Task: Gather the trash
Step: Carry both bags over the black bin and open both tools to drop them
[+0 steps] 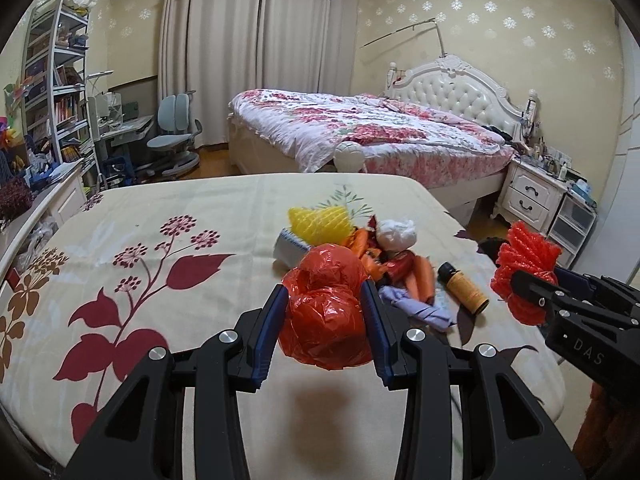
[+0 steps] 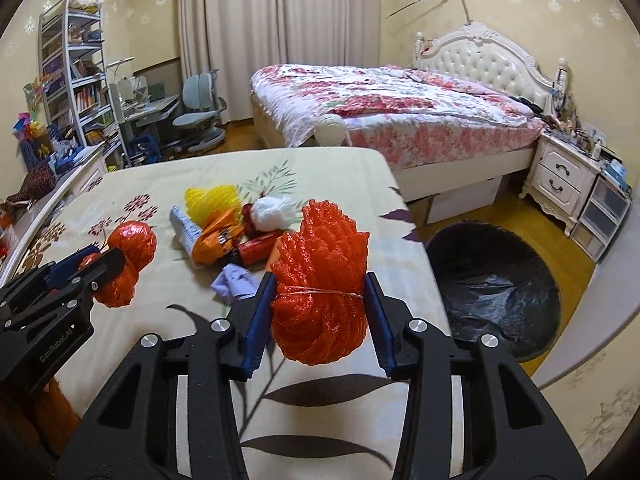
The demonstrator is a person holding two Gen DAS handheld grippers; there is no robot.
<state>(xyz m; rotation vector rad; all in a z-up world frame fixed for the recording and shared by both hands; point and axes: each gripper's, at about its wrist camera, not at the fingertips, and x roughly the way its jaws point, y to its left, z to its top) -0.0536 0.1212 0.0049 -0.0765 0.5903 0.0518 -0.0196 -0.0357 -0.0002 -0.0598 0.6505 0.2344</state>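
Note:
My left gripper (image 1: pixel 325 304) is shut on a crumpled red plastic bag (image 1: pixel 325 308), held just above the flowered bedspread (image 1: pixel 160 240). In the right wrist view the same bag (image 2: pixel 128 256) shows at the left in the left gripper (image 2: pixel 98 268). My right gripper (image 2: pixel 320 300) is shut on a bundle of red foam netting (image 2: pixel 320 272) tied with string; that bundle (image 1: pixel 524 264) also shows at the right of the left wrist view. A pile of trash lies beyond: yellow netting (image 1: pixel 318 222), a white wad (image 1: pixel 396 232), a brown bottle (image 1: pixel 464 288), a purple scrap (image 1: pixel 416 306).
A bin lined with a black bag (image 2: pixel 492 284) stands on the floor right of the bedspread's edge. A second bed (image 1: pixel 368 128), a nightstand (image 1: pixel 532 192), a desk chair (image 1: pixel 172 136) and shelves (image 1: pixel 56 80) lie farther back.

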